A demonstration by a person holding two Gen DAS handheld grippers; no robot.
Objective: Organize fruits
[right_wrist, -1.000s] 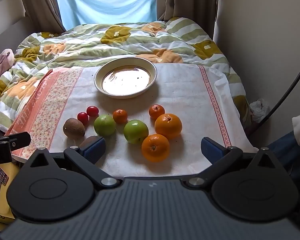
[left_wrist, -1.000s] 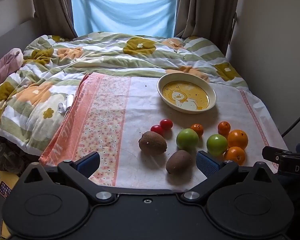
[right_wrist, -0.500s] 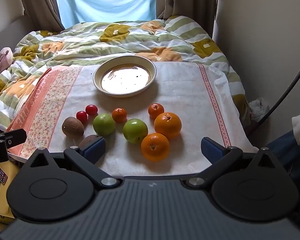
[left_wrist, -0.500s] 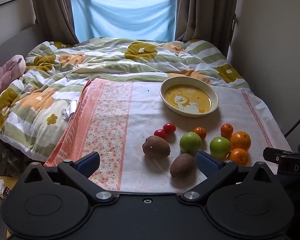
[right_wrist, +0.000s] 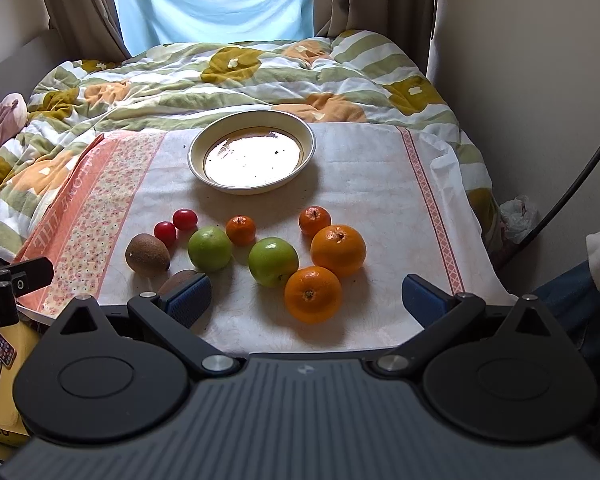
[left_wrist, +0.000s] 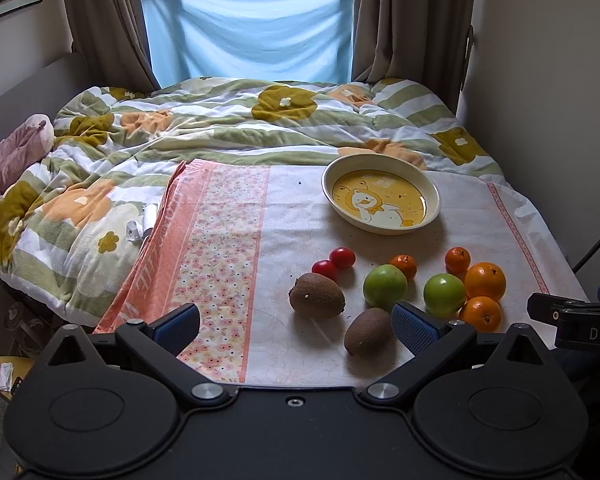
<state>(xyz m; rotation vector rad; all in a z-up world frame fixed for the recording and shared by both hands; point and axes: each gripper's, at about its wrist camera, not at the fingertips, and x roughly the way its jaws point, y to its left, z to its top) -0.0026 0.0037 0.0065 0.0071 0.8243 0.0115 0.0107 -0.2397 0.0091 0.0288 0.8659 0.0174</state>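
Observation:
On a cloth-covered table lie two kiwis, two cherry tomatoes, two green apples, two oranges and two small tangerines. An empty cream plate with a duck picture stands behind them; it also shows in the right wrist view. My left gripper is open and empty, above the table's near edge by the kiwis. My right gripper is open and empty, with the nearer orange between its fingers' line.
The cloth has a pink floral band on the left. A rumpled flowered duvet covers the bed behind and left. A wall is close on the right, with a cable hanging by it.
Both grippers have risen and drawn back slightly, so the fruits sit lower and nearer in view. Both stay open. No fruit has moved.

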